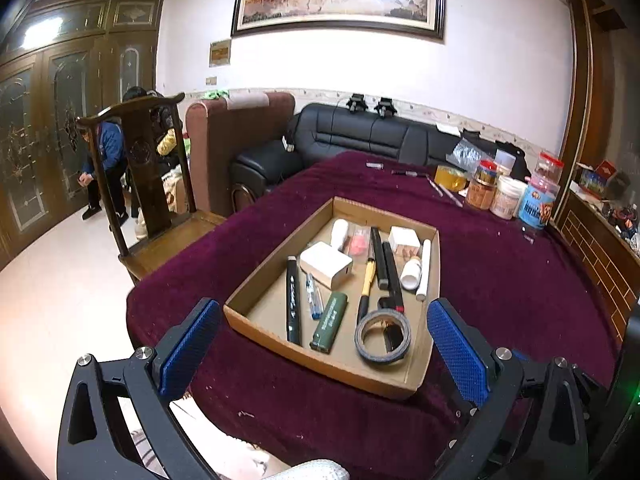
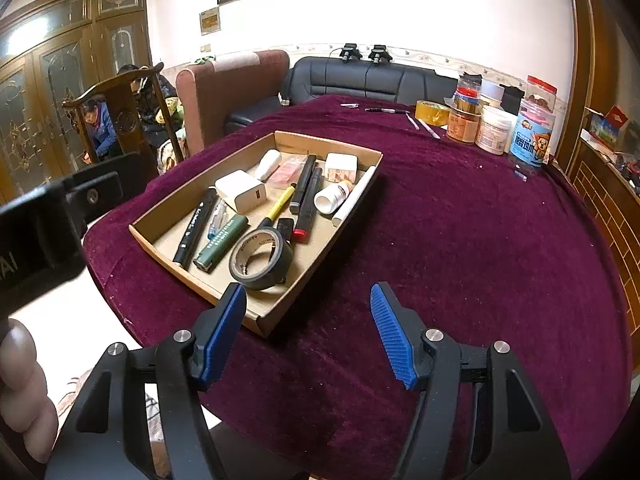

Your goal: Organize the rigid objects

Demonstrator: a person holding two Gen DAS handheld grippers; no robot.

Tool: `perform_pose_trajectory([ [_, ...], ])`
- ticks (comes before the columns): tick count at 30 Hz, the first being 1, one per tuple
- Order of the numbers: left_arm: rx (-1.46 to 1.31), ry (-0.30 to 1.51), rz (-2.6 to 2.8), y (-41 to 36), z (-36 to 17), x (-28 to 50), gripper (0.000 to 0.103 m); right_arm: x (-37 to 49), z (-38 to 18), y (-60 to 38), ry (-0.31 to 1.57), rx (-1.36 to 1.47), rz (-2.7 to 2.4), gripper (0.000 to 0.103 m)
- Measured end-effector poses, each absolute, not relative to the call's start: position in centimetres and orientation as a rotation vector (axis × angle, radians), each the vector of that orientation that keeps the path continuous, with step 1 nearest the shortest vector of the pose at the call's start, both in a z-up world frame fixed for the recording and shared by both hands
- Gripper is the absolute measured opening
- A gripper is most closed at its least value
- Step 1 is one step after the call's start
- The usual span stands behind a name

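My left tool (image 1: 324,344) stands wide with nothing between its blue pads, hovering over the near end of the cardboard tray (image 1: 256,288); my right tool (image 2: 308,330) is also spread apart and empty, its left pad over the tray's near corner and its right pad over bare cloth. The bench (image 2: 460,240), draped in deep purple velvet, carries the tray on its near left part. Along the far right edge stand several jars (image 2: 496,130) and a roll of yellow tape (image 2: 431,112), well apart from the tray. Inside the tray, near the front, a roll of dark tape (image 1: 383,336) lies flat, with a green lighter (image 1: 330,322) just beside it and a black marker (image 1: 293,300) farther left. A white charger block (image 1: 326,264) sits toward the middle, a yellow-handled pen (image 1: 368,284) and two dark markers (image 1: 386,264) run lengthwise, and a small white bottle (image 1: 412,274) lies on its side by the right wall. A pink packet (image 1: 358,242) lies at the back, though I cannot make out what it holds.
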State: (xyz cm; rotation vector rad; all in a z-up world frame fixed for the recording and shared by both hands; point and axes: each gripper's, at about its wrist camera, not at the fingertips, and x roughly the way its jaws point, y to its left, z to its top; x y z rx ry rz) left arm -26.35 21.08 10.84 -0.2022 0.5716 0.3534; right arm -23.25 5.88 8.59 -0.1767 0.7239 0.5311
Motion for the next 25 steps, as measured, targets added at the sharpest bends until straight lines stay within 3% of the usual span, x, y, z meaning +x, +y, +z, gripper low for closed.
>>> perform_pose_trajectory([
  [25, -0.152, 0.741, 0.337, 19.0, 8.0, -22.6, 0.101, -20.0, 8.0, 4.0, 0.739, -0.124, 0.499, 0.069],
])
